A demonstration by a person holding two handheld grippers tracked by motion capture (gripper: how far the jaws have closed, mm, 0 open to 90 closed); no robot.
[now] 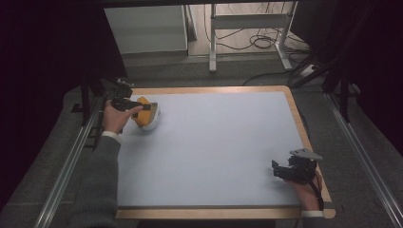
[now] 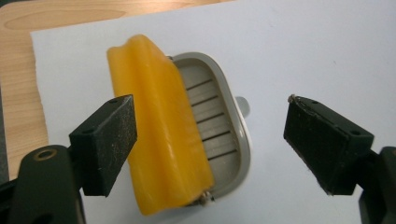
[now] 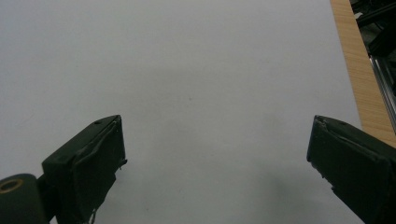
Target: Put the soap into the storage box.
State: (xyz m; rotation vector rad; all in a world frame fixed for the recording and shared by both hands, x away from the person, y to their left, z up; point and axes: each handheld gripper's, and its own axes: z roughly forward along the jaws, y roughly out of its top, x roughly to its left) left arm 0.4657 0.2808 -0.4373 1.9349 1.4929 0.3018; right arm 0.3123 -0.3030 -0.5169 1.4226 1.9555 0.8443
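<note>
Nearest me, my right gripper (image 1: 281, 172) rests at the near right corner of the pale blue mat (image 1: 214, 152), jaws spread wide over bare surface. Farther off, at that mat's far left corner, my left gripper (image 2: 210, 140) hangs with jaws spread, nothing pinched. Below them a yellow soap bar (image 2: 159, 135) leans tilted in a grey slotted soap dish (image 2: 219, 116).

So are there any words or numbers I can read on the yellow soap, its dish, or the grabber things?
None: no words, numbers or signs can be read anywhere.
The yellow soap is plain.
The grey soap dish has just grooves, no writing.
The left gripper and right gripper have plain black pads.
The table mat is blank.
</note>
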